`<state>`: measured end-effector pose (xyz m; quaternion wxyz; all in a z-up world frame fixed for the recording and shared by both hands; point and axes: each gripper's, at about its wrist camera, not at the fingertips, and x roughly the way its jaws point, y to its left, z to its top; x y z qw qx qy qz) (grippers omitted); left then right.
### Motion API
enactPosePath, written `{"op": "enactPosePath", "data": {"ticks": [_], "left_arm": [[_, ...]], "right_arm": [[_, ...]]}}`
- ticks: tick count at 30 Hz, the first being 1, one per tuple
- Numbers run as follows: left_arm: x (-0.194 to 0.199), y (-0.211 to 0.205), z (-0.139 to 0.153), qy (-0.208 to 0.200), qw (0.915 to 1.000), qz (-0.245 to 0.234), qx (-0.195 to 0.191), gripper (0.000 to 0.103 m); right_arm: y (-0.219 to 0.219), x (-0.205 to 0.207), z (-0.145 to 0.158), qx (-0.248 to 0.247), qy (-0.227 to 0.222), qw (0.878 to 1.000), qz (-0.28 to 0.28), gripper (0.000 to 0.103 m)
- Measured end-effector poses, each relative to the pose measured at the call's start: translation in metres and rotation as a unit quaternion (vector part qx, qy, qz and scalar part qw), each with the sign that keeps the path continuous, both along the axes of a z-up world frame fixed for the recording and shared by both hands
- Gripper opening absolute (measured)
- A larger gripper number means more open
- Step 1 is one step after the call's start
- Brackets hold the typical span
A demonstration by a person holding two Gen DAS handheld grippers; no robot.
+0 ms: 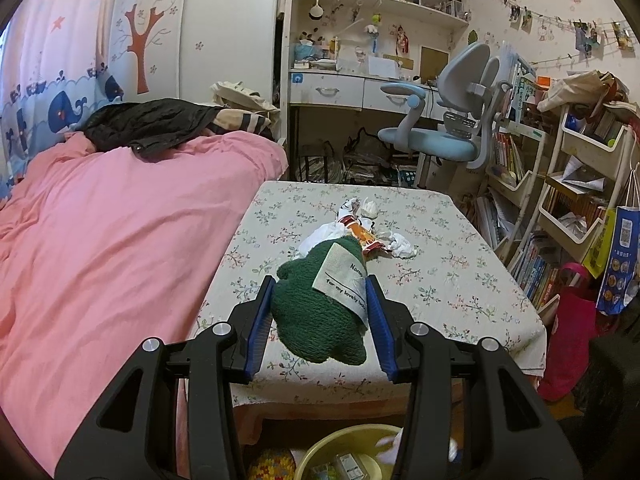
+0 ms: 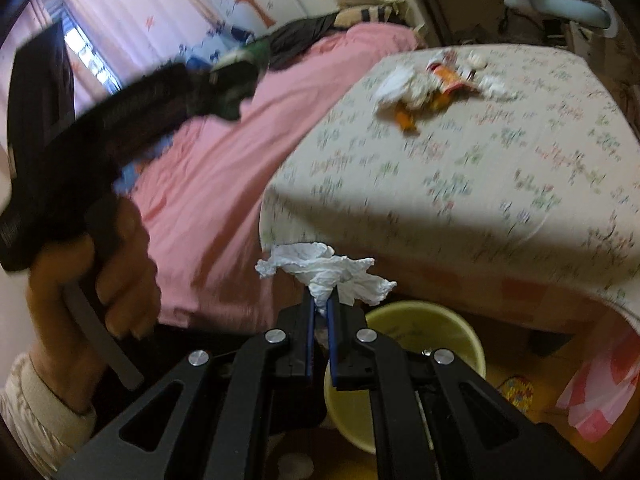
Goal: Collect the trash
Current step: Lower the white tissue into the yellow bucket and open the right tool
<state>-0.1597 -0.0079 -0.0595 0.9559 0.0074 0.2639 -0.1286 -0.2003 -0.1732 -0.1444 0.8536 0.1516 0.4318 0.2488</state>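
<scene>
Floral tablecloth (image 1: 460,280) beside pink bed (image 1: 100,240), left gripper (image 1: 320,300) clutching green plush (image 1: 316,312), right gripper (image 2: 320,304) pinching tissue (image 2: 324,272)

1. My left tongs (image 1: 320,304) and the green towel (image 1: 316,312) they grip hide part of the trash pile (image 1: 372,236) at 12 o'clock on the tabletop (image 1: 460,280).
2. The yellow bin (image 1: 348,454) at 6 o'clock is cut by the frame edge and the tong arms; I can't identify its contents.
3. In the right wrist view, motion blur smears the left tongs (image 2: 236,80) at 10 o'clock; the grip is unreadable there.
4. The wrappers (image 2: 440,80) at 1 o'clock are too blurred to identify.
</scene>
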Motion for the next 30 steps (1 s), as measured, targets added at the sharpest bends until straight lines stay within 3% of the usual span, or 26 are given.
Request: {"op": "enactPosePath", "data": {"ticks": [7, 8, 12, 15, 21, 30], "left_arm": [[-0.002, -0.001, -0.002, 0.004, 1.0000, 0.000, 0.005, 0.042], [-0.002, -0.001, -0.003, 0.005, 1.0000, 0.000, 0.006, 0.042], [-0.004, -0.003, -0.004, 0.008, 0.9999, 0.000, 0.009, 0.042], [-0.005, -0.005, -0.006, 0.010, 0.9999, -0.001, 0.012, 0.042], [-0.011, -0.008, -0.011, 0.016, 0.9997, -0.005, 0.019, 0.042], [-0.025, -0.017, -0.030, 0.045, 0.9979, -0.019, 0.041, 0.042]], "right_arm": [[0.012, -0.005, -0.025, -0.037, 0.051, 0.998, 0.024, 0.009], [0.013, -0.006, -0.029, -0.042, 0.059, 0.997, 0.025, 0.012], [0.013, -0.007, -0.041, -0.060, 0.083, 0.995, 0.021, 0.043], [0.010, -0.009, -0.039, -0.061, 0.083, 0.994, 0.020, 0.047], [0.003, -0.009, -0.031, -0.071, 0.058, 0.996, -0.004, 0.056], [-0.023, -0.013, 0.000, -0.108, -0.038, 0.988, -0.107, 0.075]]}}
